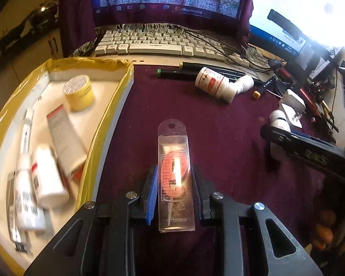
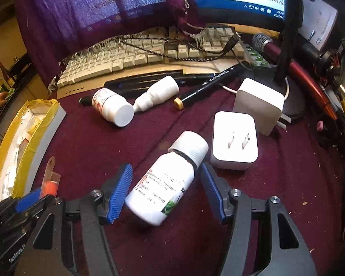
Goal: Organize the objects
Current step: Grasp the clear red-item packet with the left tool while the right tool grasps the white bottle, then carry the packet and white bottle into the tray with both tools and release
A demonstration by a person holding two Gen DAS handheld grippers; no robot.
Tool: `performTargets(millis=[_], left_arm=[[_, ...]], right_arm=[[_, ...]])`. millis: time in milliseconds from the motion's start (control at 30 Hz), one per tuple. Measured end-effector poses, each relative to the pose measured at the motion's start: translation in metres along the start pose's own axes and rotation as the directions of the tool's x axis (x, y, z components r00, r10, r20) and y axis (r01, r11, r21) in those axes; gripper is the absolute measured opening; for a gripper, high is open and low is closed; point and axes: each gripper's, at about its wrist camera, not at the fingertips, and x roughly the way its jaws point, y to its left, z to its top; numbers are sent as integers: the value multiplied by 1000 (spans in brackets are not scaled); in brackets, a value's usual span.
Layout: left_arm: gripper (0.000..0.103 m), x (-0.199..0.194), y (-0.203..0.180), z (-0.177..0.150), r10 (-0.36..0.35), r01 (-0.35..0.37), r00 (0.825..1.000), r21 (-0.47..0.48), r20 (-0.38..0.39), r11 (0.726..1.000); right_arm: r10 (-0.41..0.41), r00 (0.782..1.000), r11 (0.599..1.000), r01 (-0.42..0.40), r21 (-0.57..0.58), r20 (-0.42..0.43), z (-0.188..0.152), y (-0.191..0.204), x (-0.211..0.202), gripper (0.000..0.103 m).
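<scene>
My left gripper [image 1: 175, 184] is shut on a clear plastic packet with a red label [image 1: 175, 172], held just above the maroon cloth right of the yellow-lined box [image 1: 108, 124]. The box holds a yellow jar [image 1: 79, 92], a grey tube [image 1: 65, 140] and white bottles [image 1: 47, 179]. My right gripper [image 2: 166, 184] is open, its blue pads on either side of a white bottle with a green-printed label [image 2: 165, 179] lying on the cloth; the right pad is near the bottle's neck, the left pad stands apart. The left gripper and packet show at the right wrist view's lower left [image 2: 50, 181].
A white pill bottle [image 2: 112, 108] and a small dropper bottle [image 2: 158, 94] lie by dark markers [image 2: 209, 84]. Two white plug adapters [image 2: 234, 140] sit right of my right gripper. A keyboard [image 1: 154, 43], cables, a microphone [image 2: 278, 53] and monitors line the back.
</scene>
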Motion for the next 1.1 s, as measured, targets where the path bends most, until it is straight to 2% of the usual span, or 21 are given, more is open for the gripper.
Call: performTargets(millis=[167, 267, 367, 433, 500, 567, 700, 900, 1100], left_arm=[[24, -16, 5, -9, -37, 38, 998, -23, 44, 999], [24, -25, 10, -12, -31, 33, 998, -37, 59, 999], [24, -27, 14, -13, -35, 38, 998, -50, 59, 998], [24, -28, 15, -14, -36, 40, 997, -61, 65, 997], [24, -30, 16, -16, -38, 43, 997, -66, 68, 997], [24, -36, 18, -18, -60, 66, 995, -80, 75, 995], [24, -47, 27, -19, -77, 87, 993, -112, 93, 990], [24, -63, 43, -20, -83, 101, 989, -155, 119, 983], [24, -70, 55, -21, -95, 118, 986, -177, 134, 977]], right_arm=[[61, 998, 998, -60, 19, -21, -6, -4, -11, 56], [61, 998, 997, -61, 49, -10, -1, -5, -19, 62], [43, 999, 997, -42, 61, -18, 4, -6, -13, 62], [66, 997, 995, -63, 78, -38, 3, -7, -5, 62], [17, 1000, 998, -15, 63, -20, 1, -6, -6, 59], [39, 999, 997, -37, 73, -26, 1, -8, -7, 41], [34, 999, 997, -33, 65, -11, -3, -7, -14, 34], [131, 991, 991, -131, -19, 25, -10, 20, -33, 34], [291, 957, 953, -287, -98, 26, -19, 58, -47, 34]])
